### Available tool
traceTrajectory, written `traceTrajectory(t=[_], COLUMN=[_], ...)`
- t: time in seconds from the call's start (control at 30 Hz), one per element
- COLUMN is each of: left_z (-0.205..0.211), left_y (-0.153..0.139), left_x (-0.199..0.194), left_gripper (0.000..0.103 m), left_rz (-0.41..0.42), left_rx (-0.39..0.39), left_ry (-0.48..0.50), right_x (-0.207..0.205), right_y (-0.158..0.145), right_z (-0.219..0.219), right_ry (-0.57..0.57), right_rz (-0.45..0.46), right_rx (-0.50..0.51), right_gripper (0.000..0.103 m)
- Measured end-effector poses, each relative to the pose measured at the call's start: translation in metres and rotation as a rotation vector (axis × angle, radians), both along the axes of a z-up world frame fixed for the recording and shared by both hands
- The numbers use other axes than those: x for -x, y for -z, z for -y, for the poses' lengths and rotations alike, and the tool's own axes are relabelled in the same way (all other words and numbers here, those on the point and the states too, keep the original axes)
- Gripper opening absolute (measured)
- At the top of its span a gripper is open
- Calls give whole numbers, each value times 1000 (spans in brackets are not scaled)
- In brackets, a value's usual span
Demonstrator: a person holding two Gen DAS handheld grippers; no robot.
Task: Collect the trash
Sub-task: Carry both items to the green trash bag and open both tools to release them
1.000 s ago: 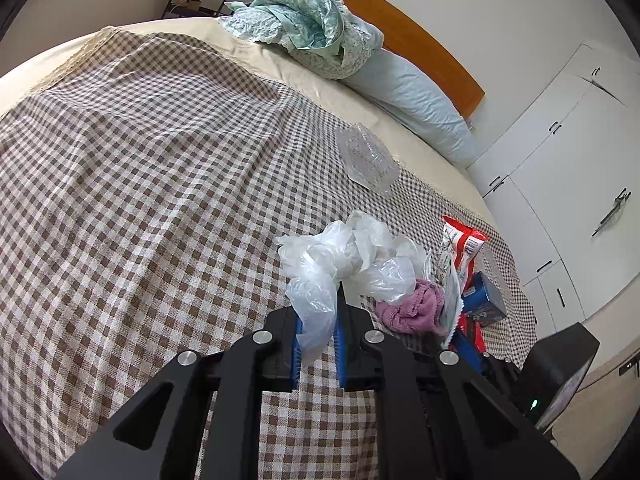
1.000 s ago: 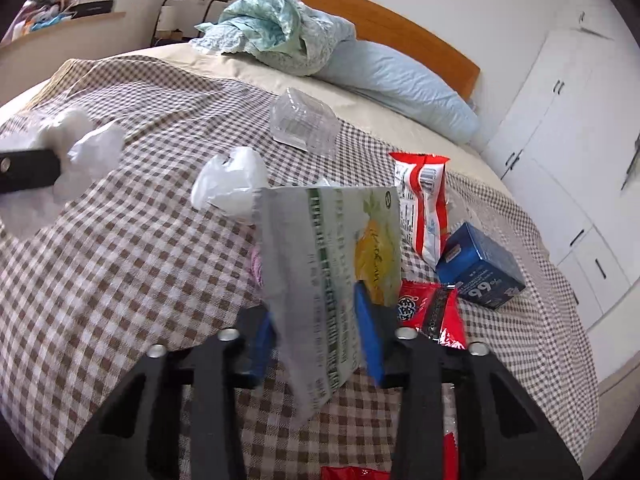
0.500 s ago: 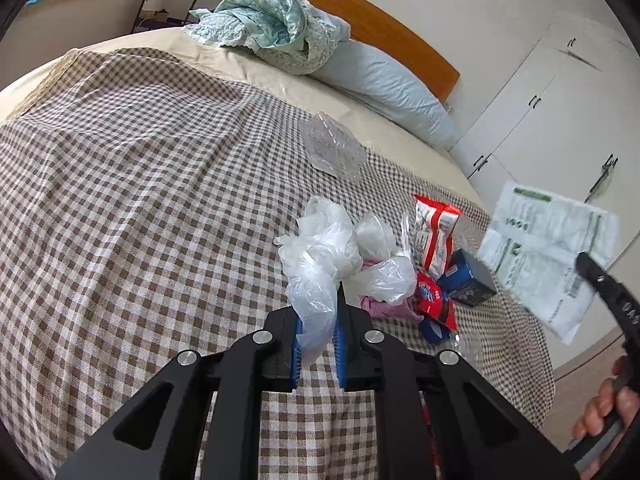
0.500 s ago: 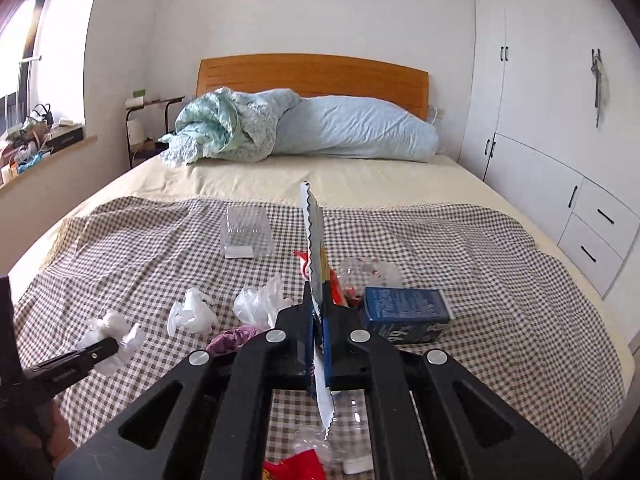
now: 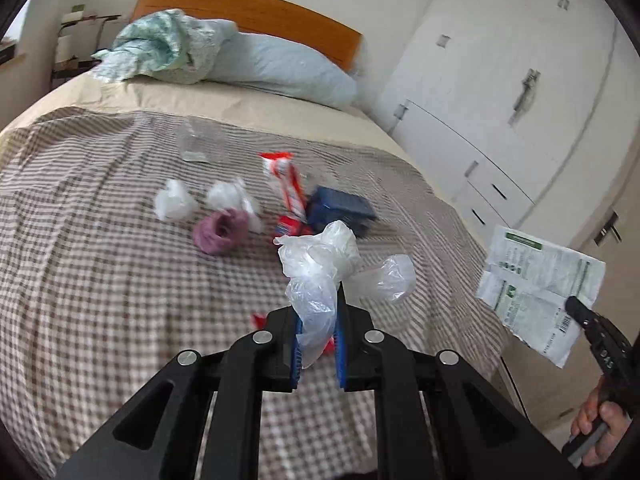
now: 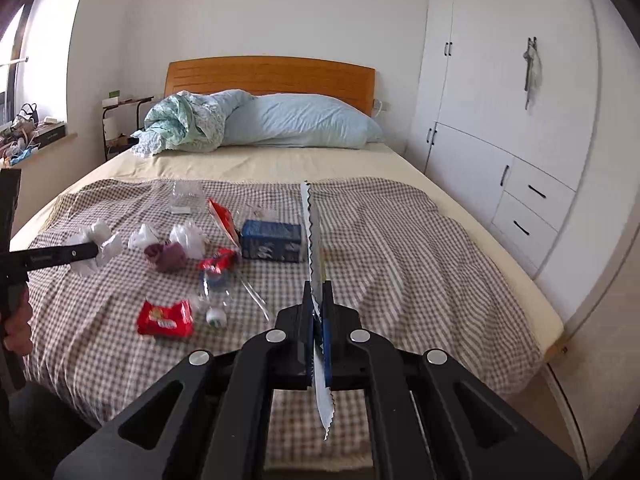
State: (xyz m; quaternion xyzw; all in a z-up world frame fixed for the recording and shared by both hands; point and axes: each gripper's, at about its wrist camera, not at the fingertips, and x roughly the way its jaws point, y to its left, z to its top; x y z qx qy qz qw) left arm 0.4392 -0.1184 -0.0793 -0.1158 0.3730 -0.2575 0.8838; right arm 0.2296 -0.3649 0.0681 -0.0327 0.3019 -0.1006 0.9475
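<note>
The left gripper (image 5: 318, 332) is closed on a crumpled clear plastic bag (image 5: 320, 268), which is pinched by one thin fold between the blue pads and billows above them, off the checked blanket (image 5: 100, 280). The right gripper (image 6: 319, 320) is clamped on a flat printed wrapper (image 6: 314, 240), held edge-on and upright, its zigzag lower end hanging below the jaws.

More trash is left on the blanket ahead of both grippers: two white plastic wads (image 6: 188, 236), a purple knitted thing (image 6: 166, 256), red snack packets (image 6: 165, 318), a blue box (image 6: 272, 240), a clear bottle (image 6: 216, 292) and, farther off, a clear container (image 6: 187, 196).

The bag could probably slip free, since only a slippery fold is gripped. The wrapper, being held near one end, might flap or twist loose if swung quickly. No bin is seen in either view, so the drop-off place cannot be told.

From the left wrist the wrapper's printed face (image 5: 540, 292) is shown, with green text and a barcode; from the right wrist only its edge is seen. The nearest red packet and the bottle are shown clearly only from the right wrist.
</note>
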Motion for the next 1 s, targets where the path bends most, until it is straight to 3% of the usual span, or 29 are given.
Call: traceTrajectory(t=[0.2,0.33,0.47,0.73,0.87,1.0], left_z=[102,166,224,307,338,366], left_y=[14,40,73,162,205,247], left_x=[97,134,158,195,202,208], left_gripper=[10,10,10,10,10,10], left_rz=[-49,-94,-141,-249,-333,-397], left_rx=[-29,-122,-227,-474,-535,-593], left_ry=[353,505,644,864,926,978], right_x=[135,211,259,297,300,299], right_y=[46,107,180,310,353,376], right_z=[48,74,96,119,132,131], right_ry=[91,172,229,247,271,281], right_rz=[-121,-253,-393,-593,-649,-679], right_rx=[-11,-59,-144,-218,-281,-313], right_gripper=[3,3,3,4,4,4])
